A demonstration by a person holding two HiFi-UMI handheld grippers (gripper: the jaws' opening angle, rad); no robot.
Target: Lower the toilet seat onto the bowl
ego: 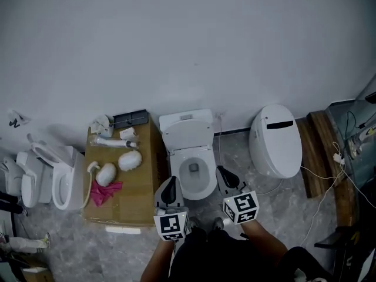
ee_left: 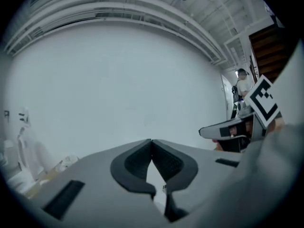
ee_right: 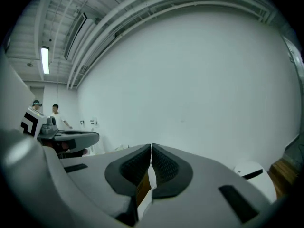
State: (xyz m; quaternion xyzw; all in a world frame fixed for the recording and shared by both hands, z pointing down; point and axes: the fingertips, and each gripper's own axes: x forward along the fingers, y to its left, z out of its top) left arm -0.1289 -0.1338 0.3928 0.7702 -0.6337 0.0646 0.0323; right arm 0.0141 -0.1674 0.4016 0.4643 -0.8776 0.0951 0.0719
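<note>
The toilet seat (ego: 188,137) is white and stands raised, tilted back against the tank (ego: 185,117) at the foot of the plain white wall (ego: 194,46). Below it the bowl (ego: 200,194) lies uncovered, its rim white and a small pool of grey water at the bottom. The toilet sits on a grey stone-patterned floor (ego: 235,157), roughly in the middle of the head view. The left gripper (ego: 171,187) and the right gripper (ego: 224,175) hang in front of the person, 1 at each front corner of the bowl in that view, and neither touches the seat. Each gripper's own view shows its 2 dark pads pressed together with nothing between them, pointing at the wall rather than at the toilet. Just left of the toilet stands a cardboard box (ego: 132,201) carrying a pink cloth (ego: 104,191), 2 white rounded lumps (ego: 130,160), a white hose (ego: 111,141) and a black tray (ego: 130,118). Further left is a second toilet (ego: 61,184) with its seat up. To the right stands a third toilet (ego: 275,141) with its lid down, and beyond it are wooden planks (ego: 322,151) and trailing white cables (ego: 320,178).
</note>
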